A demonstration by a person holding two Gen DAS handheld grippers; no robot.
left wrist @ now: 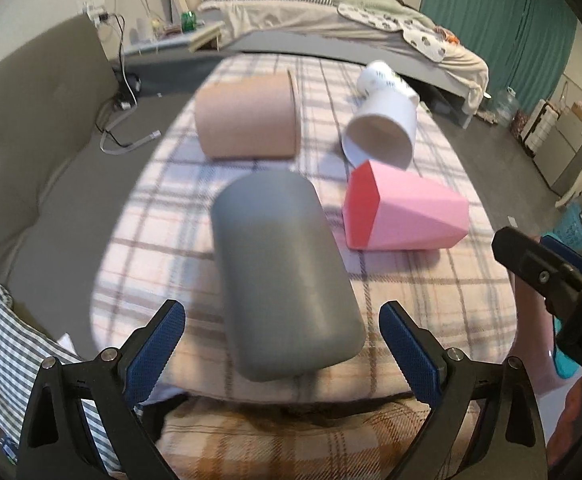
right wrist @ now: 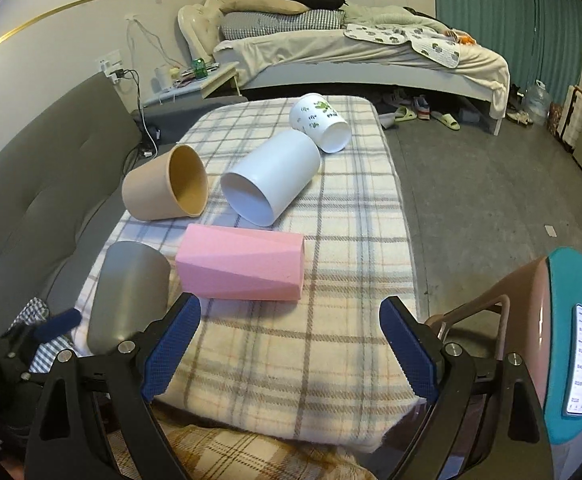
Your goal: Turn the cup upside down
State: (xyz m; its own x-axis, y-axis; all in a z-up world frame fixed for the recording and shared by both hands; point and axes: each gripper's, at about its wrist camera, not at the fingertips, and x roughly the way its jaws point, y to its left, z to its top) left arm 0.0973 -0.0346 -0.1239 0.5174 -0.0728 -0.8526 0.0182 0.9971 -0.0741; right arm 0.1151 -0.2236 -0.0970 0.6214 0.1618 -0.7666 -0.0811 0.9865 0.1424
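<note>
Several cups lie on their sides on a plaid blanket (right wrist: 331,280). A grey cup (left wrist: 283,272) lies nearest my left gripper (left wrist: 283,344), which is open with the cup's closed end between its blue pads, not gripped. The grey cup also shows in the right wrist view (right wrist: 127,292). A pink faceted cup (right wrist: 243,268) lies just ahead of my open, empty right gripper (right wrist: 291,344); it also shows in the left wrist view (left wrist: 403,212). Behind are a beige cup (right wrist: 163,188), a plain white cup (right wrist: 271,176) and a printed white cup (right wrist: 319,120).
A grey sofa (right wrist: 51,184) runs along the left. A bed (right wrist: 371,60) stands at the back, slippers on the floor beside it. A stand with a phone (right wrist: 579,360) is at the right. My right gripper shows at the right edge of the left wrist view (left wrist: 551,276).
</note>
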